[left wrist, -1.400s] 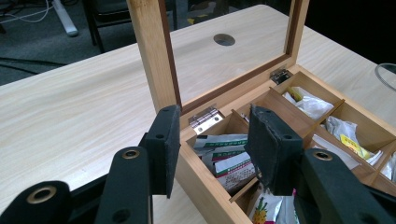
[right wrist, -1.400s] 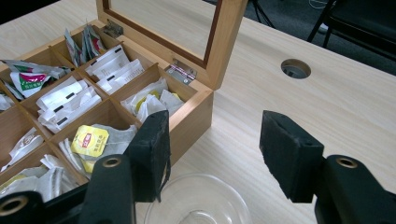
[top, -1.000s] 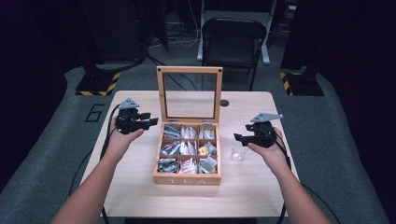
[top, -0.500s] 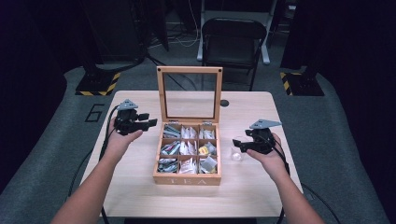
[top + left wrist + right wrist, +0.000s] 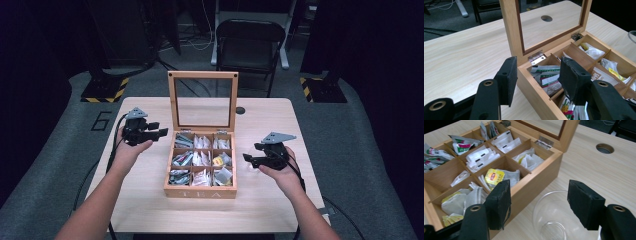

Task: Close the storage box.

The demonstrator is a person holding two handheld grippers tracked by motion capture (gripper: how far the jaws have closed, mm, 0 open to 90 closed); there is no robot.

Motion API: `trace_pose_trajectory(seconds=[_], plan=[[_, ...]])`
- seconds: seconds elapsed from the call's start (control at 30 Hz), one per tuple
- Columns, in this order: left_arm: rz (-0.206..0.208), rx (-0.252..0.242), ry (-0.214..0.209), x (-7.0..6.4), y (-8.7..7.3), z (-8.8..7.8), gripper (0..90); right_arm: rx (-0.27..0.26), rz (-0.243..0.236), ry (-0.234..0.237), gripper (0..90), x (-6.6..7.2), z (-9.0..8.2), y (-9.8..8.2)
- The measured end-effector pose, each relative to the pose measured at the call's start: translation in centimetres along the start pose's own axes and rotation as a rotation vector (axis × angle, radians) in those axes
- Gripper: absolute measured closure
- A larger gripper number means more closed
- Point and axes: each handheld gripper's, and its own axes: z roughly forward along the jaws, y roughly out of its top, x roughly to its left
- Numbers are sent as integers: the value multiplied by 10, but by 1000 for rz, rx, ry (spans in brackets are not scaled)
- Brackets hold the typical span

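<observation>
Since the earlier frame, the right tool (image 5: 252,160) has come down and toward the person beside the glass (image 5: 560,220), and its jaws have just been closing a little with the glass rim between them, not yet pressed. The glass stands empty on the surface (image 5: 150,200), just right of the box (image 5: 200,192) and near its front corner. So the right tool is open around the glass, pads (image 5: 499,205) apart from the rim on both sides. The box has its lid (image 5: 202,100) upright, and tea bags (image 5: 495,176) fill the compartments.

I judge the step in hand to be gripping the glass. To do it well, lower the right tool so the pads sit below the rim, centre the glass between them, then close gently, since clear glass slips and can tip against the box wall.

The left tool (image 5: 160,132) hovers at the box's back left corner, part-open and holding nothing.
</observation>
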Motion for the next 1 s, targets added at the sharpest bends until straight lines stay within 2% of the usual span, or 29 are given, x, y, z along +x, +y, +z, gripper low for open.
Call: trace_pose_trajectory(seconds=[0.37,0.57,0.73,0.83,1.0], plan=[[0,2,1,0,-1,0,487,-8,-10,68,418,18,6,-5],[-1,1,1,-1,-1,1,486,-3,-29,79,439,26,9,-7],[-1,-1,3,-1,-1,1,487,-7,-18,90,458,32,12,-11],[-1,0,4,-1,-1,0,487,4,-31,94,480,35,13,-11],[-2,3,3,-1,-1,0,487,3,-29,123,533,39,16,-12]])
